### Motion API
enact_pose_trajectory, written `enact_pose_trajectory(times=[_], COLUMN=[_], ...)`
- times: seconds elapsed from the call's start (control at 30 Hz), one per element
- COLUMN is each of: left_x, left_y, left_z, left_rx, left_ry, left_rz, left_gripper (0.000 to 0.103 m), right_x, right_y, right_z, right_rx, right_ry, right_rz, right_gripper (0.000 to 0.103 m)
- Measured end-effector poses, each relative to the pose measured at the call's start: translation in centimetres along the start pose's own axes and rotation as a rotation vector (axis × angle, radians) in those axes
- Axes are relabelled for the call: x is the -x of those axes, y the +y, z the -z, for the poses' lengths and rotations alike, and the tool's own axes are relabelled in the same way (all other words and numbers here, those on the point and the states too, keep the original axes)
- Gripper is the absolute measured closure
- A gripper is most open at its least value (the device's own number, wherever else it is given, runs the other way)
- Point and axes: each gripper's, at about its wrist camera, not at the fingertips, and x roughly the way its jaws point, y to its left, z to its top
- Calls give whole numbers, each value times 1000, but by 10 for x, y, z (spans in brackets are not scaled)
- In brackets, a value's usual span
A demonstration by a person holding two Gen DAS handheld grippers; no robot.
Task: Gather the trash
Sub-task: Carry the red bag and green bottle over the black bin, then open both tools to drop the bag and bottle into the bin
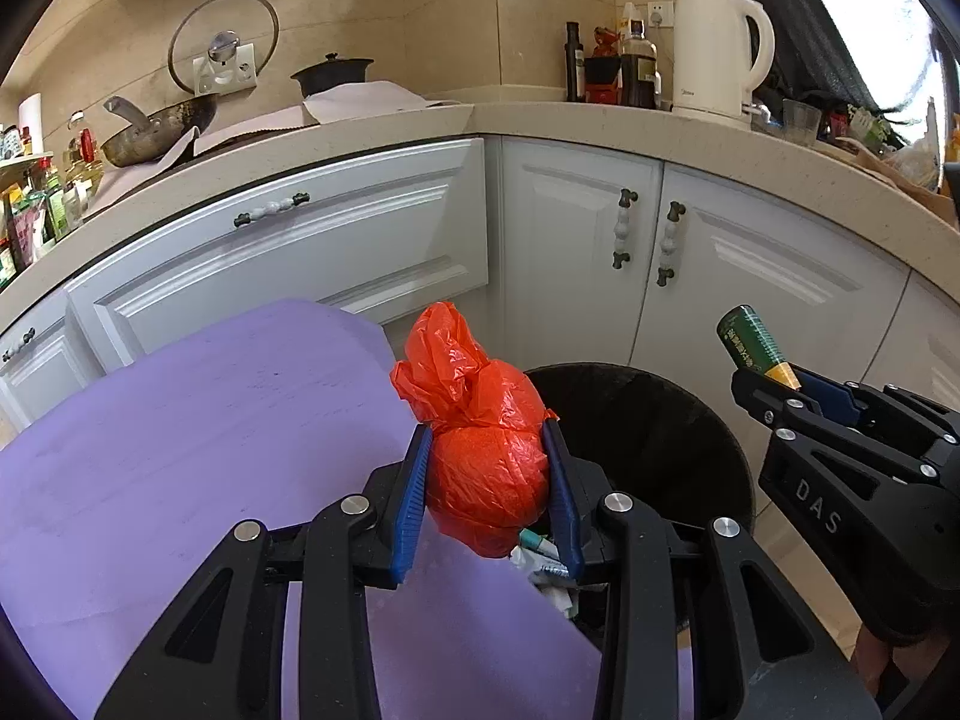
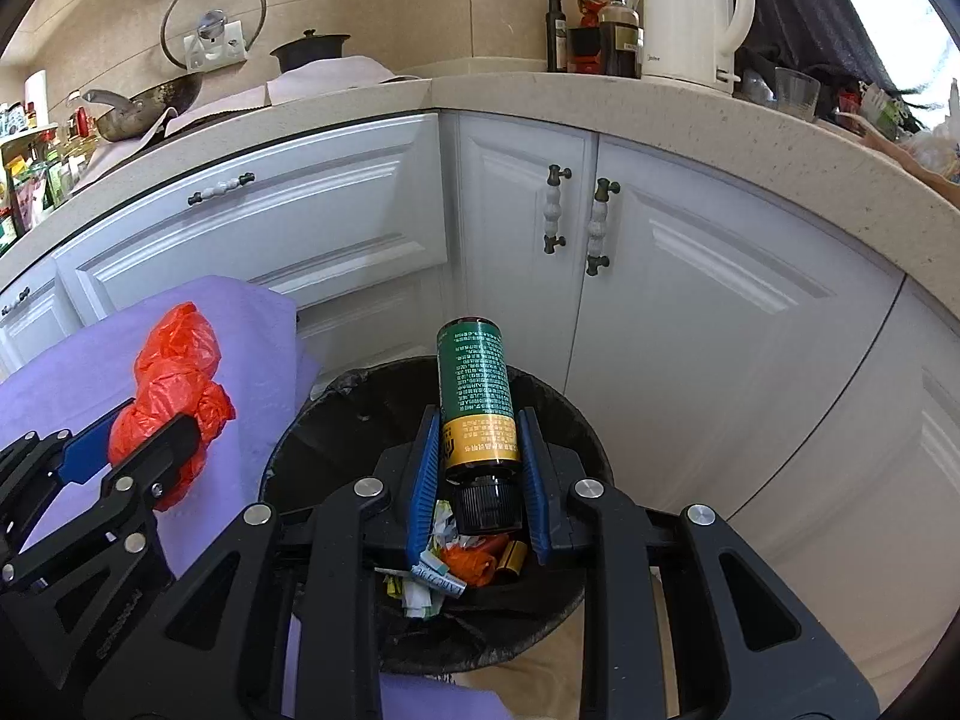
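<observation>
My left gripper is shut on a knotted orange plastic bag, held over the right edge of a purple table, just left of the bin. The same bag and left gripper appear at the left of the right wrist view. My right gripper is shut on a green and gold bottle with a black cap, cap toward the camera, right above a black bin. Paper scraps and an orange wrapper lie inside the bin. In the left wrist view the bottle sticks out of the right gripper beside the bin.
White cabinet doors with knobbed handles stand close behind the bin. The counter above carries a white kettle, dark bottles, a wok, a pot and a glass lid on the wall. Beige floor tiles show around the bin.
</observation>
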Motion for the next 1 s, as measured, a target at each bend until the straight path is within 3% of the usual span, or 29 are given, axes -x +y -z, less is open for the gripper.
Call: enact_pose_trajectory(times=[0.37, 0.43, 0.73, 0.93, 1.0], left_x=[-32, -37, -36, -27, -20], left_y=[-4, -4, -1, 3, 6], left_z=[-4, -4, -5, -3, -2], left_rx=[5, 17, 30, 27, 34], left_ry=[52, 71, 56, 49, 49], left_rz=[6, 12, -1, -7, -3], left_gripper=[63, 58, 35, 31, 30], right_x=[-36, -39, -33, -20, -12], right_y=[-12, -15, -13, -12, -12], right_z=[-4, -2, 4, 10, 13], right_rx=[-46, -60, -54, -58, -59], right_ry=[27, 33, 36, 36, 31], right_rz=[-8, -3, 13, 31, 42], right_gripper=[75, 68, 61, 58, 50])
